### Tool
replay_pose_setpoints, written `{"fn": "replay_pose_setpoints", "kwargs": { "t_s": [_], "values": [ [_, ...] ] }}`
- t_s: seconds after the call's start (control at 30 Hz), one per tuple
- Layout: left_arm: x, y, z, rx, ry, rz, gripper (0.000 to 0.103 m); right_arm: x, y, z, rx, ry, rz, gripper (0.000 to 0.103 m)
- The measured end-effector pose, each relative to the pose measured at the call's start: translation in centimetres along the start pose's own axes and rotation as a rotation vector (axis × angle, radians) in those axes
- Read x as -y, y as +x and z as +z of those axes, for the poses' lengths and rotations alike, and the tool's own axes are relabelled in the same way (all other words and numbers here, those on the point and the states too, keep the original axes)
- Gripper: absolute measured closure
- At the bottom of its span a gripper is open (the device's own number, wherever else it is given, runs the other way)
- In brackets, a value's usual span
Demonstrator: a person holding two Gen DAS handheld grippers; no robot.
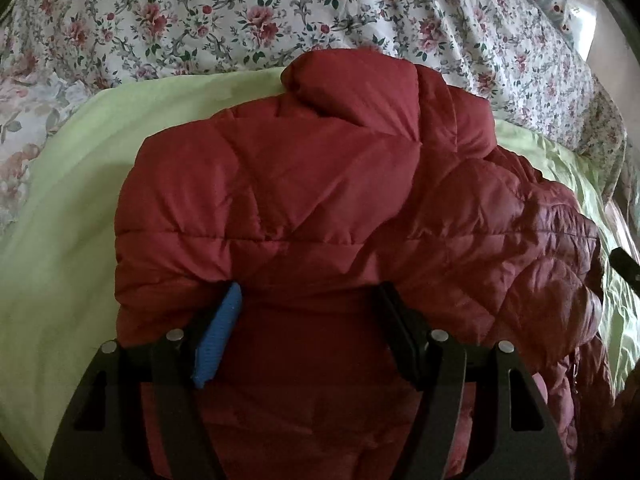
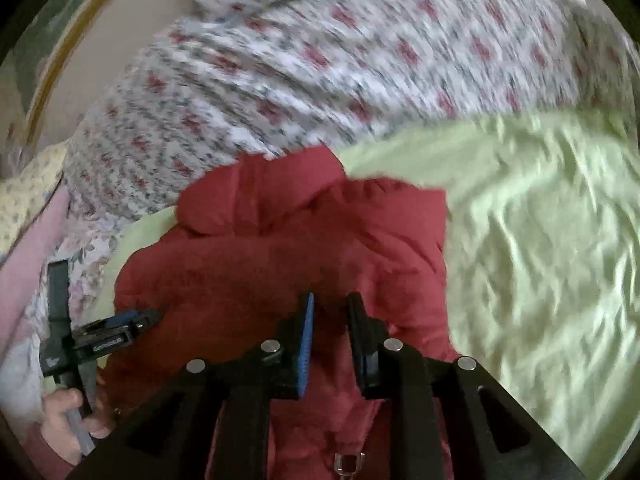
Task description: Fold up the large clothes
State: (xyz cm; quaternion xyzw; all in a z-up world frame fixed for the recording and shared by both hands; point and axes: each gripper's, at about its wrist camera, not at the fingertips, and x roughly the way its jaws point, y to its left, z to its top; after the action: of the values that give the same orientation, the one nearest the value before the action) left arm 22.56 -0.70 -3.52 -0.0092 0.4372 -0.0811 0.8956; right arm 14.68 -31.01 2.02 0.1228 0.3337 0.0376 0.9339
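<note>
We note a red quilted jacket (image 1: 320,184) lying bunched on a light green sheet (image 1: 60,220), straight ahead of and beneath both tongs. Its hood end points away from the tongs, toward a floral duvet (image 1: 200,12) that lies beyond the sheet.

Left tongs (image 1: 308,312): jaws stand wide apart over the near edge of the jacket. Red fabric fills the gap between them, but we see neither pad pressing on it; the blue pad (image 1: 220,336) just meets a fold at its tip. We record these tongs as open, gripping nothing.

Right tongs (image 2: 330,320): jaws stand a narrow gap apart, with jacket fabric seen behind the gap. Nothing is pinched between the pads. We record them as slightly open, empty. This view is blurred, so fine contact is uncertain.

In the right wrist view, the left tongs show at the jacket's left edge, to the left of the right tongs, with a hand (image 2: 68,420) on their handle. A small metal zip pull (image 2: 349,465) shows below the right tongs. The green sheet lies bare to the right of them.
</note>
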Motion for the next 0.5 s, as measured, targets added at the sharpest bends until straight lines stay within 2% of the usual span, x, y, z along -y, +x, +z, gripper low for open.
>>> {"fn": "replay_pose_setpoints", "kwargs": {
  "t_s": [0.1,0.17,0.27,0.3,0.5],
  "values": [
    [0.1,0.2,0.1,-0.001,-0.001,0.007,0.034,-2.1,0.2,0.2,0.012,-0.087,-0.018,0.079],
    [0.1,0.2,0.1,-0.002,0.001,0.011,0.034,-3.0,2.1,0.1,-0.063,-0.121,-0.02,0.071],
    [0.0,0.1,0.2,-0.005,0.006,0.007,0.034,-2.2,6.0,-1.1,-0.195,-0.114,-0.057,0.071],
    [0.0,-0.1,0.2,-0.006,0.008,0.003,0.034,-1.7,6.8,-1.4,-0.215,-0.109,-0.061,0.071],
    [-0.8,-2.7,-0.1,0.036,0.001,0.011,0.034,0.2,7.8,-2.2,-0.218,-0.059,-0.014,0.07]
  ]
}}
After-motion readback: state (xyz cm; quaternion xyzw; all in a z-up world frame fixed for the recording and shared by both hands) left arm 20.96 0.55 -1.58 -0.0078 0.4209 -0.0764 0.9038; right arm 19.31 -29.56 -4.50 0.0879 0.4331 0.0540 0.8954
